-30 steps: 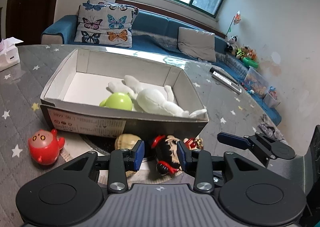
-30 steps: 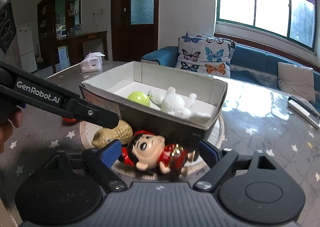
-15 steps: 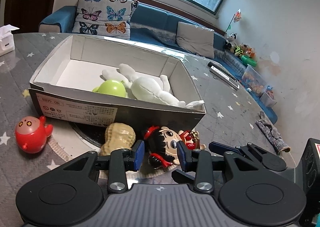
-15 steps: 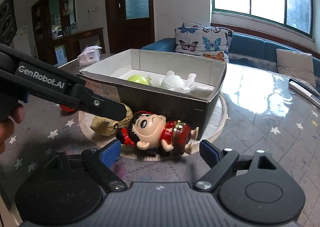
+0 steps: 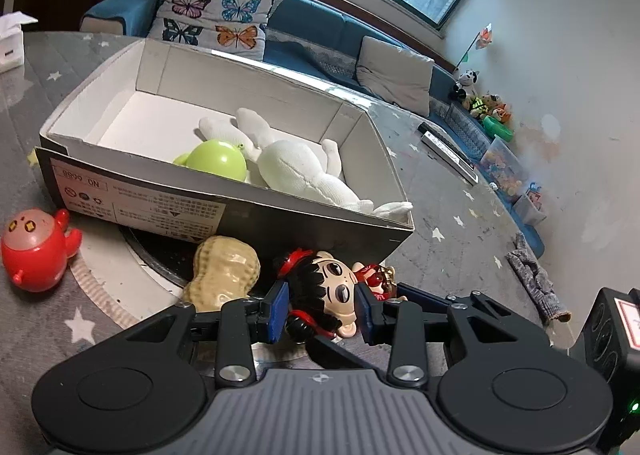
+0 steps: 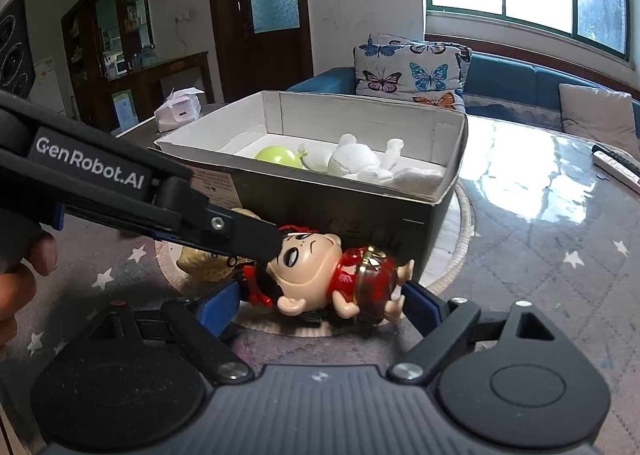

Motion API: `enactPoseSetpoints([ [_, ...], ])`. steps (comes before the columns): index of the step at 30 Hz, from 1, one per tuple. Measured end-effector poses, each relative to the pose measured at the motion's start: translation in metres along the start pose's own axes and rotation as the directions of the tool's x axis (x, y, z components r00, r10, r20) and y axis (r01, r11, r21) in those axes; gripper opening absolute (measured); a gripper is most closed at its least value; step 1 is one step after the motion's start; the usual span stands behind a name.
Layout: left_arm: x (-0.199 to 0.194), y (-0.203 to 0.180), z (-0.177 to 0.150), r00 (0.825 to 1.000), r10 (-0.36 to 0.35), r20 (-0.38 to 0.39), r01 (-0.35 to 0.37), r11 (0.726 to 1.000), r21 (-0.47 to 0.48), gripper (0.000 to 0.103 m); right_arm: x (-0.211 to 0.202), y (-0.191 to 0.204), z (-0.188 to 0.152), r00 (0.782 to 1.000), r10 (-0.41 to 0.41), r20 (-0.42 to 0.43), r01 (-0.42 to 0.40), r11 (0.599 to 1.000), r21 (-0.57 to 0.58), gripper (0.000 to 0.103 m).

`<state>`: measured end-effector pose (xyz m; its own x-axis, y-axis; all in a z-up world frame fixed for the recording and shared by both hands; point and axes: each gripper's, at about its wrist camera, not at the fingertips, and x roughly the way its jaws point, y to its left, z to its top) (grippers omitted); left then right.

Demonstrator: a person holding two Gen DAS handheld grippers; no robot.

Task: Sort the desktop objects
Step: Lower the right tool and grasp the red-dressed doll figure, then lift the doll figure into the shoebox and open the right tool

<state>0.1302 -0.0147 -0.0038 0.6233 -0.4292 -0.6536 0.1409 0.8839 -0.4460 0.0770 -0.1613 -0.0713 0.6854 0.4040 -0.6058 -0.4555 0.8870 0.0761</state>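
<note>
The doll (image 6: pixel 332 279) lies on the worktop (image 6: pixel 540 255) against the box (image 6: pixel 360 211). The left gripper (image 5: pixel 322 307) is clamped on its head; the right gripper (image 6: pixel 320 301) straddles its body, jaws opening. Two grips could twist or drop it.

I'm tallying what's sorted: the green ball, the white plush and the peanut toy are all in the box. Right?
Not quite. The green ball and white plush lie in the box, but the peanut toy lies outside, on the table against its front wall, as the left wrist view shows.
</note>
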Motion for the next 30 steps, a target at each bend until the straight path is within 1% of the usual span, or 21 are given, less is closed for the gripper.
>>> enactPoseSetpoints([
  [9,0.010,0.005,-0.001,0.999,-0.009,-0.034,0.008,0.999,-0.033,0.038,0.010,0.009,0.000,1.000,-0.029,0.000,0.029,1.000,-0.004,0.098],
  [13,0.014,0.006,-0.001,0.999,-0.010,-0.043,0.008,0.999,-0.041,0.038,0.013,0.011,0.000,0.999,-0.046,0.003,0.046,0.999,-0.011,0.099],
  [19,0.017,0.005,-0.001,0.999,-0.009,-0.048,0.007,0.999,-0.039,0.040,0.017,0.011,0.001,0.998,-0.066,0.004,0.066,0.998,-0.002,0.100],
  [23,0.017,0.004,-0.002,0.999,-0.007,-0.051,0.006,1.000,-0.024,0.040,0.018,0.014,0.000,0.997,-0.083,0.007,0.083,0.996,-0.026,0.100],
  [30,0.018,0.009,0.000,0.998,-0.029,-0.055,0.026,0.998,-0.053,0.041,0.017,0.011,-0.002,0.998,-0.067,0.013,0.068,0.997,-0.029,0.099],
])
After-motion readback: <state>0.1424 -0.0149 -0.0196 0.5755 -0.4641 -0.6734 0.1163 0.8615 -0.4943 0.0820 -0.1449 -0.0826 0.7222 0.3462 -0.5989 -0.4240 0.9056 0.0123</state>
